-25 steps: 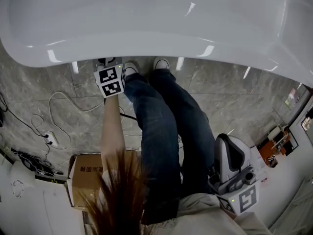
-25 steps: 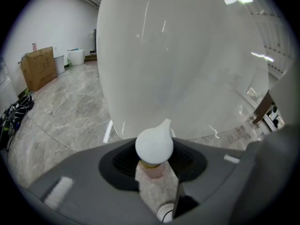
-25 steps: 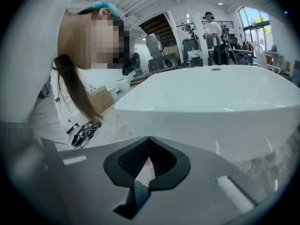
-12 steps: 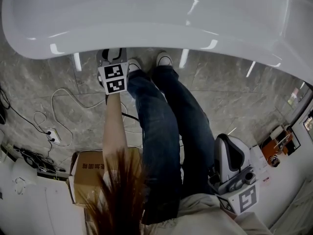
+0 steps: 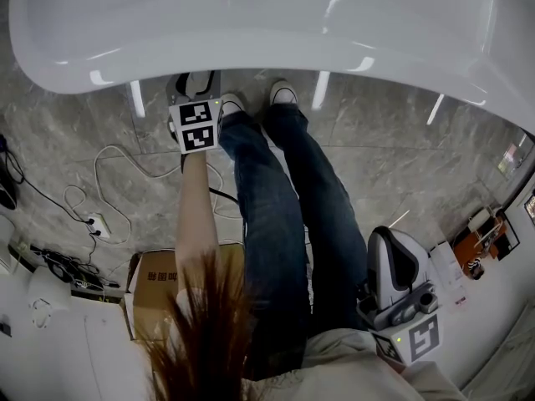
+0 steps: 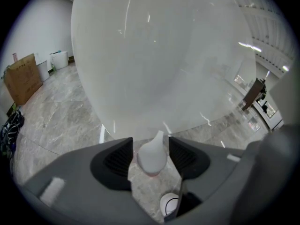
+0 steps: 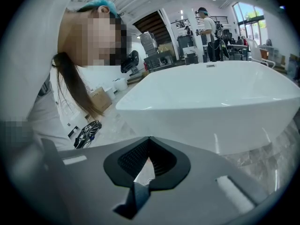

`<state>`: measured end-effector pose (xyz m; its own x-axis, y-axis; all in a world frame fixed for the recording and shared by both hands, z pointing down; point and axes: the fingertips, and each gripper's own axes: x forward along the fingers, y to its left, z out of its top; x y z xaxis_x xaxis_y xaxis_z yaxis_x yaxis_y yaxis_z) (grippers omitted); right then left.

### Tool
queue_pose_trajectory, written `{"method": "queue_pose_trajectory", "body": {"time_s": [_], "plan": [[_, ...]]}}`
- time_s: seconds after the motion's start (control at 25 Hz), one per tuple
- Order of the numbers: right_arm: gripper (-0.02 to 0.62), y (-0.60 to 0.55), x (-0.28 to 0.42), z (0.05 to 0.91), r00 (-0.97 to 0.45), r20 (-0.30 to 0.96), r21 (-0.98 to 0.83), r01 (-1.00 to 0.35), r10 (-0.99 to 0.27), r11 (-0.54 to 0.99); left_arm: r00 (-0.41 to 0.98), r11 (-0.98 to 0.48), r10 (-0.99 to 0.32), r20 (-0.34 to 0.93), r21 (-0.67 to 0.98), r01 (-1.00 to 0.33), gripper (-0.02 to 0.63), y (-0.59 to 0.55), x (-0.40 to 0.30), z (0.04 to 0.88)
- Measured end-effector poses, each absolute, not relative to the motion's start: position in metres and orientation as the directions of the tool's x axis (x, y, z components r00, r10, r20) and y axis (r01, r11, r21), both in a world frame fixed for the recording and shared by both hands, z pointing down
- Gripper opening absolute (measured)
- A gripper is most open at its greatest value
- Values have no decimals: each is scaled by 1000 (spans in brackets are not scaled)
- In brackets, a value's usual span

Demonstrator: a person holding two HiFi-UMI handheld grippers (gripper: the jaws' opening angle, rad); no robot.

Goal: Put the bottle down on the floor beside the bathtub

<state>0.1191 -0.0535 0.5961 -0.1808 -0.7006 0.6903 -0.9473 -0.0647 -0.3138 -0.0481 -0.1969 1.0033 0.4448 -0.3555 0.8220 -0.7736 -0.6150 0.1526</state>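
Grey jaws of the right gripper (image 7: 149,139), held low at the person's side, are closed together with nothing in them. Farther out, the left gripper (image 6: 150,140) has just been opening its jaws. They stand apart on either side of the white bottle (image 6: 152,156) without pressing it. The bottle rests on the marble floor (image 6: 56,121), just beside the curved wall of the white bathtub (image 6: 159,55).
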Motion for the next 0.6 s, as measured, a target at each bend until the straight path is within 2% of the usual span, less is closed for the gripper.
{"method": "queue_pose_trajectory", "body": {"time_s": [0.6], "plan": [[-2, -61, 115, 553, -199, 693, -342, -937, -693, -73, 443, -577, -384, 810, 164, -800, 264, -202, -56, 948]]}}
